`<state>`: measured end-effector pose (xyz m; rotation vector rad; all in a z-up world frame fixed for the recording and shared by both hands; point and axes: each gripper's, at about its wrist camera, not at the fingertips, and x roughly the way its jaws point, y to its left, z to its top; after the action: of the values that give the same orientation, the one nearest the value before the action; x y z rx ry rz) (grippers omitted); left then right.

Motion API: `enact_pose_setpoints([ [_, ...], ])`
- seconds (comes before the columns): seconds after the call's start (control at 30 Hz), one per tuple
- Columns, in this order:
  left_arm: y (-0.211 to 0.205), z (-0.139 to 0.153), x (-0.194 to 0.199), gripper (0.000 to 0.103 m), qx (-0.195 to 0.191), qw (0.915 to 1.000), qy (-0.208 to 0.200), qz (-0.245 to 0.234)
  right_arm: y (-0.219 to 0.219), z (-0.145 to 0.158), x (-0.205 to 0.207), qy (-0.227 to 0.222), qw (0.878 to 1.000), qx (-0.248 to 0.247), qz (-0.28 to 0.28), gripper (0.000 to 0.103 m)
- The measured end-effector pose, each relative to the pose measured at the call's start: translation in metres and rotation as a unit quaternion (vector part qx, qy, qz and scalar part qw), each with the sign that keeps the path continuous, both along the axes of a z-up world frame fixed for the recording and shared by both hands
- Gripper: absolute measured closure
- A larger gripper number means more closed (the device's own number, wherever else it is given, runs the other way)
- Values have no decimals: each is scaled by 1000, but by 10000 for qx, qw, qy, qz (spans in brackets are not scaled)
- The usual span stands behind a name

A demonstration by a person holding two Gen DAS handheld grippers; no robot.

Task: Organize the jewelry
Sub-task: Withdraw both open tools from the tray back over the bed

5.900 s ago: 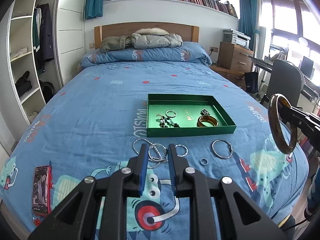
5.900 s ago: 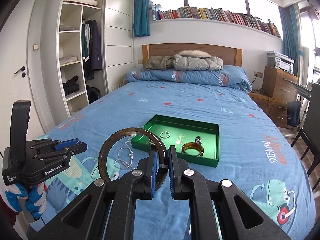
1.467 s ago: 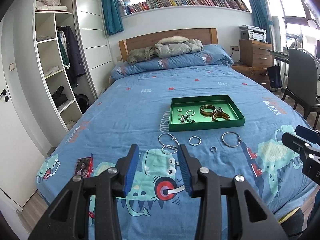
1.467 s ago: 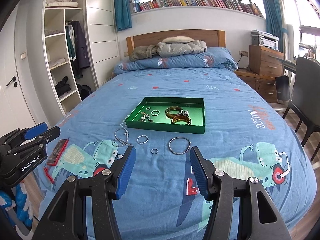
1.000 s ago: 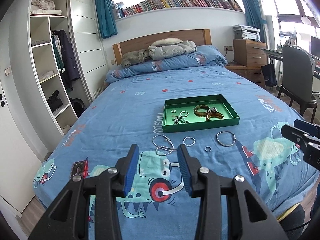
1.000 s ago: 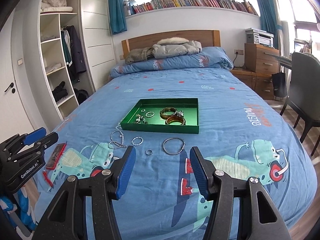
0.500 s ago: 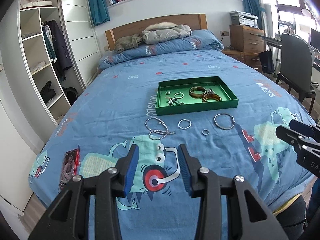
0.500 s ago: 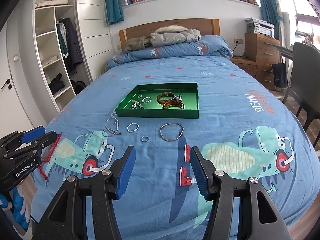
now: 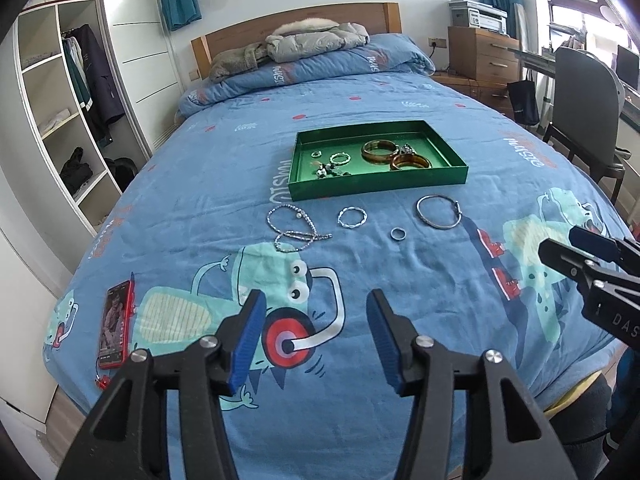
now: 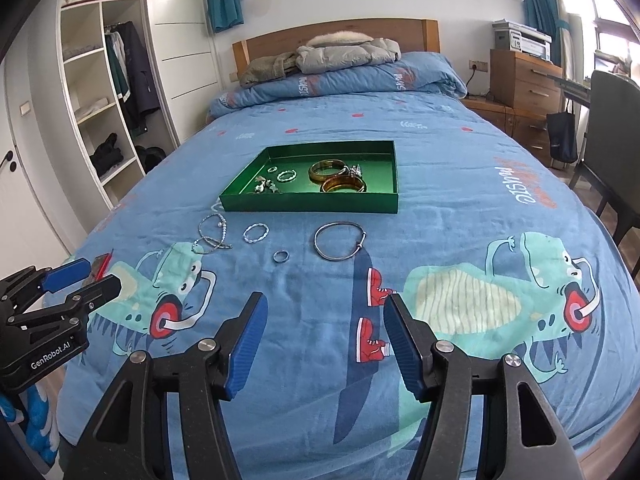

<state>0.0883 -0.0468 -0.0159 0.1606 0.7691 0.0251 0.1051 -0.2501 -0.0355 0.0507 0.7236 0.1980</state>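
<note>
A green tray (image 9: 456, 174) (image 10: 384, 204) lies on the blue bedspread and holds two amber bangles (image 9: 411, 162) (image 10: 343, 185), small rings and a beaded piece. In front of it on the bedspread lie a large silver bangle (image 9: 438, 211) (image 10: 340, 240), a small ring (image 9: 398, 234) (image 10: 281, 256), a twisted silver ring (image 9: 352, 217) (image 10: 256, 233) and a beaded chain (image 9: 292, 229) (image 10: 211, 236). My left gripper (image 9: 316, 340) is open and empty, well short of the loose pieces. My right gripper (image 10: 322, 342) is open and empty, also short of them.
A red phone (image 9: 116, 322) lies at the bed's near left edge. Jackets (image 9: 308, 42) lie on the pillow by the headboard. Open shelves (image 9: 60, 120) stand to the left. A dresser (image 9: 484, 56) and a chair (image 9: 584, 104) stand to the right.
Since 5.9 s ago the right gripper has let go of the amber bangle, which now lies in the tray. Both grippers have opened. Over the last second both have moved closer to the bed.
</note>
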Motion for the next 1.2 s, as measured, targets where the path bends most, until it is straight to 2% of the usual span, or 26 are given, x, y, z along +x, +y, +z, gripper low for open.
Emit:
enact_pose_setpoints([
  [0.43, -3, -20, 24, 53, -49, 9998, 169, -135, -1, -16, 20, 193, 9996, -160, -162, 43],
  [0.77, 24, -45, 42, 53, -222, 9983, 385, 365, 24, -23, 29, 162, 9975, -676, -102, 42],
  [1.2, 35, -61, 61, 53, -101, 9951, 547, 821, 30, -38, 40, 145, 9947, -1019, 70, 42],
])
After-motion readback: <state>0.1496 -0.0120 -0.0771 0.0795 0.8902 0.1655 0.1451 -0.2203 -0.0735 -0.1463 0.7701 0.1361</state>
